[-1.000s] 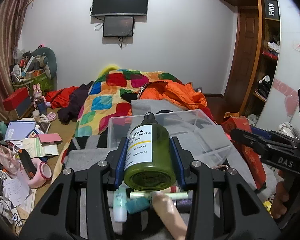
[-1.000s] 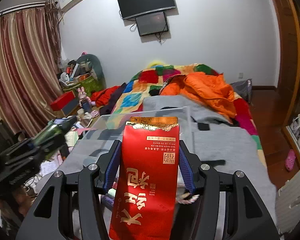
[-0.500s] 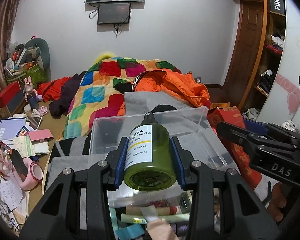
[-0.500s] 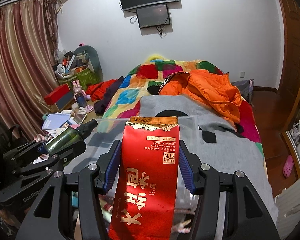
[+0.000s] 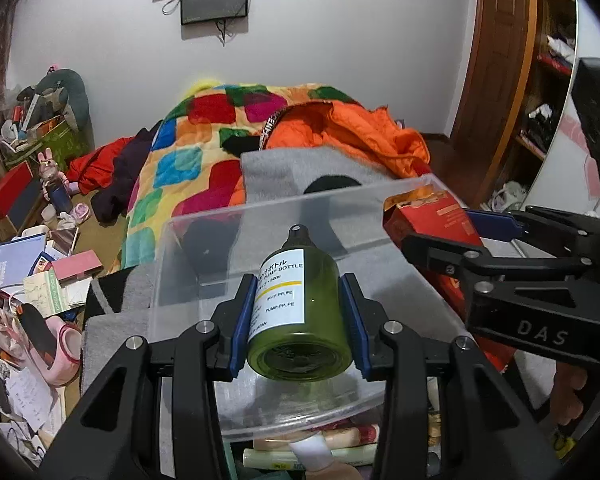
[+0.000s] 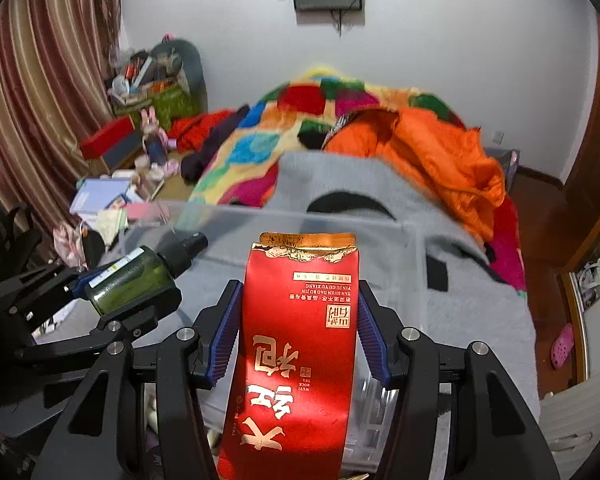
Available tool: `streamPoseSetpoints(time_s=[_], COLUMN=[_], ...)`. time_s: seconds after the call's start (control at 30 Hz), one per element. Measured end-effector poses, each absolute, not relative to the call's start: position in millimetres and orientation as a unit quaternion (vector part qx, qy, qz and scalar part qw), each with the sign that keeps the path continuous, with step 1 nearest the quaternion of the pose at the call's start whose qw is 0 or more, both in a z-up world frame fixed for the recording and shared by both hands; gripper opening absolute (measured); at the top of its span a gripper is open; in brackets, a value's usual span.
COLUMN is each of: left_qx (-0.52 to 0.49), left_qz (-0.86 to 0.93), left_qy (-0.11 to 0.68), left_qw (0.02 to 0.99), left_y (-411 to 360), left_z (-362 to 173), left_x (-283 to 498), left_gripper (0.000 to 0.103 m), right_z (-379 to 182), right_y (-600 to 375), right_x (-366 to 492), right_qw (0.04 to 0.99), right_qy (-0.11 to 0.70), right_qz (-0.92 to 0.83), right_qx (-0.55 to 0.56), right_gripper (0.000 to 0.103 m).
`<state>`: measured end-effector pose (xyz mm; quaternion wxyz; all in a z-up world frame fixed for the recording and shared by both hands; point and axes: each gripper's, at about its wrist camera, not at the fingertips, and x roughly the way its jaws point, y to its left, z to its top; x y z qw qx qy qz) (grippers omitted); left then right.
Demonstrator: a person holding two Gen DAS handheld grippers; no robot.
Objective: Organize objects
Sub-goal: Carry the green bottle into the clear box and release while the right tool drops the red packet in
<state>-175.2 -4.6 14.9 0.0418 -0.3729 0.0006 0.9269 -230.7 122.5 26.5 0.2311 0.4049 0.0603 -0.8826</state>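
Your left gripper point(image 5: 298, 316) has its jaws clenched on the green bottle point(image 5: 296, 312), over the clear bin point(image 5: 260, 216) on the bed. Your right gripper point(image 6: 298, 336) grips the red pouch point(image 6: 300, 344) above the same bin.

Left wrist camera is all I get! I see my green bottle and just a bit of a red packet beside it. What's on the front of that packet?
Observer: The red packet has big gold characters running down its front.
Operator: Is the other tool squeezing it on both sides?
Observer: Yes, the right tool has a blue pad pressed against each side of the packet.
Operator: Anything funny over on that side?
Observer: A pink shoe lies on the floor, far off to the right.
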Motion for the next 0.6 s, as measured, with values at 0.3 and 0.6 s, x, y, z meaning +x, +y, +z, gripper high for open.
streamPoseSetpoints(time_s=[0.3, 0.6], left_qx=[-0.399, -0.411], left_qz=[0.916, 0.91], left_qy=[0.004, -0.004], left_qw=[0.048, 0.052], left_y=[-1, -2], left_z=[0, -2], left_x=[-188, -188], left_gripper=[0.041, 0.042], right_z=[7, 8], right_y=[119, 119], right_x=[-243, -234], right_qw=[0.221, 0.219], right_qy=[0.088, 0.103], right_qz=[-0.867, -0.871], right_qx=[0.437, 0.427], right_gripper=[0.05, 0.05])
